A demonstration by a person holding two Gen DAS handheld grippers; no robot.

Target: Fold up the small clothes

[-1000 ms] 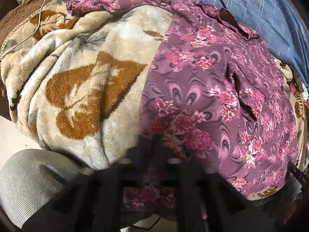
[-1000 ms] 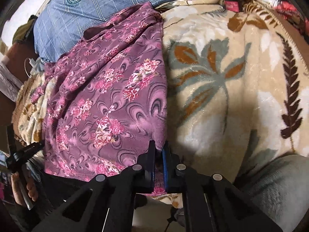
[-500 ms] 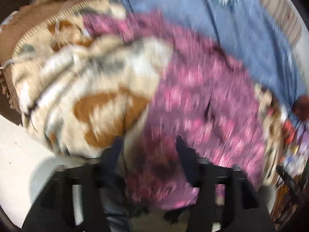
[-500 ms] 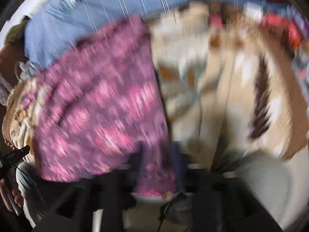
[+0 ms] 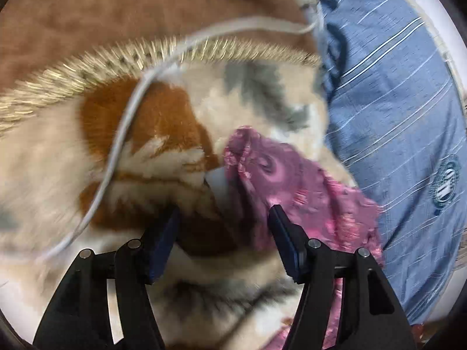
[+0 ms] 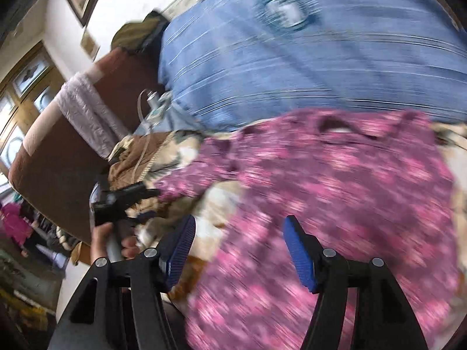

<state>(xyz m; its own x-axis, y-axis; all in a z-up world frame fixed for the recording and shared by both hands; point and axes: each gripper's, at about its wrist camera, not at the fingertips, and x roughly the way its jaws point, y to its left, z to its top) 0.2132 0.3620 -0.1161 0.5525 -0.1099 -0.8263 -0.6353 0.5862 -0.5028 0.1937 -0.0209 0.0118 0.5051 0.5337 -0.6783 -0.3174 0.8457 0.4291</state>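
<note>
A: Where's the garment (image 6: 335,192) relative to the claws?
B: One garment, on the blanket (image 5: 73,175), long axis lower left to upper right in the left view. Its sleeve tip lies center frame, just ahead of the left claw (image 5: 224,218), which is nearer.
A: Claw states?
B: Left claw spread, empty. Right claw (image 6: 239,227) spread too, pinching nothing, above the body.

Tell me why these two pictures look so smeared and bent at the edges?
Left wrist view: mild motion smear on the blanket and white cord; the purple floral garment reads fairly clearly. Right wrist view: heavy streaking across that garment and the blue pillow, while the fingers stay sharp. Both views: fisheye lens curves the edges, dark round corners.
</note>
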